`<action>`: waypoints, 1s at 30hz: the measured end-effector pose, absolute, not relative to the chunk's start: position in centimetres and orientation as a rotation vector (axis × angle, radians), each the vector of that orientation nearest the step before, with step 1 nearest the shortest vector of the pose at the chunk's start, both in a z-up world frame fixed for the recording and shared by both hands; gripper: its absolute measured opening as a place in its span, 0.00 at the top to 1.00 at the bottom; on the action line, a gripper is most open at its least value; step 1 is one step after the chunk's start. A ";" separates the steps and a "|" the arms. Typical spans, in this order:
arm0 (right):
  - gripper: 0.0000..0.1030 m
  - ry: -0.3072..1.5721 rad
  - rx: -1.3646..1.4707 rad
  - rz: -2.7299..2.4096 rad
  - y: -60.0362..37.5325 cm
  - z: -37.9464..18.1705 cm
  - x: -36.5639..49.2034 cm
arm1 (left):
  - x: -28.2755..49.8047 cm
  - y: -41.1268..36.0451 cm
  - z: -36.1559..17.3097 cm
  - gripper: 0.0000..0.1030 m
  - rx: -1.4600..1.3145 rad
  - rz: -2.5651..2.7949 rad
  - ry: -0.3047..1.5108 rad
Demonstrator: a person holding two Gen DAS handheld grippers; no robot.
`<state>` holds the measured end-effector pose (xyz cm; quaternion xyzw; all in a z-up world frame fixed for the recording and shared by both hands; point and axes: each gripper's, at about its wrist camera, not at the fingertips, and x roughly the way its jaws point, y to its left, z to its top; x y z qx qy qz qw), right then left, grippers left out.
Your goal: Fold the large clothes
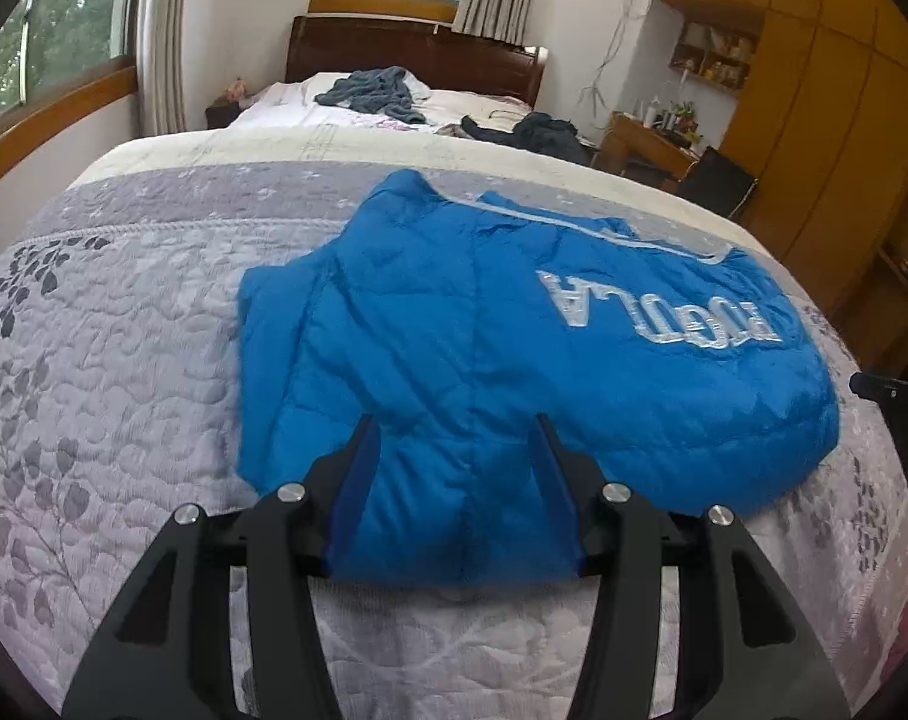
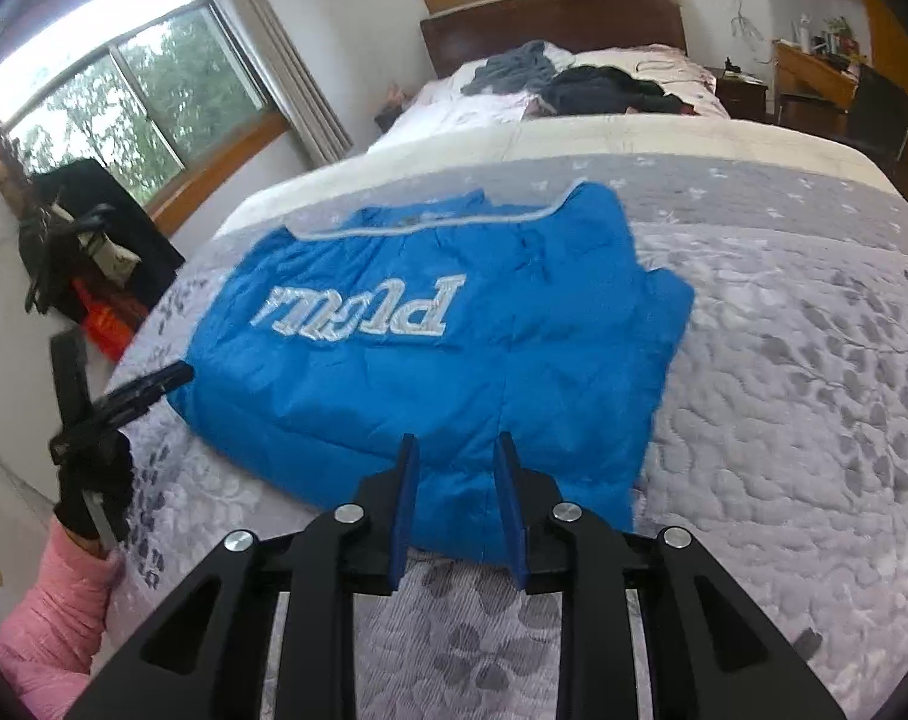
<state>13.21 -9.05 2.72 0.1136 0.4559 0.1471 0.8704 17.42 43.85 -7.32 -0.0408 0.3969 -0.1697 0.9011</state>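
A blue puffer jacket [image 1: 484,348] with white lettering lies folded on the grey quilted bed cover [image 1: 124,360], collar towards the headboard. In the left wrist view my left gripper [image 1: 454,426] is open, its fingers wide apart over the jacket's near edge, with blue fabric showing between them. My right gripper [image 2: 456,444] is also open, with a narrower gap, over the near edge of the jacket [image 2: 454,360]. Seen from the right wrist, the left gripper [image 2: 172,375] sits by the jacket's left corner, held by a black-gloved hand [image 2: 91,492] with a pink sleeve.
Dark and grey clothes [image 1: 376,93] lie heaped near the wooden headboard [image 1: 418,48]. Windows with curtains run along the left wall. A desk [image 1: 652,138] and wooden wardrobe [image 1: 826,120] stand on the right. A black and red pile [image 2: 94,276] sits beside the bed's left side.
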 end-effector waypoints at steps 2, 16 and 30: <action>0.74 0.978 0.250 0.304 -9.0 1.7 13.8 | 17.5 44.2 -7.7 0.51 -0.093 -0.352 0.831; 0.82 1.059 0.297 0.275 -10.0 -3.8 14.8 | 18.0 44.1 -8.8 0.49 -0.061 -0.352 0.834; 0.26 0.930 0.364 0.272 -13.8 1.1 12.9 | 17.5 48.3 -5.5 0.26 -0.130 -0.279 0.827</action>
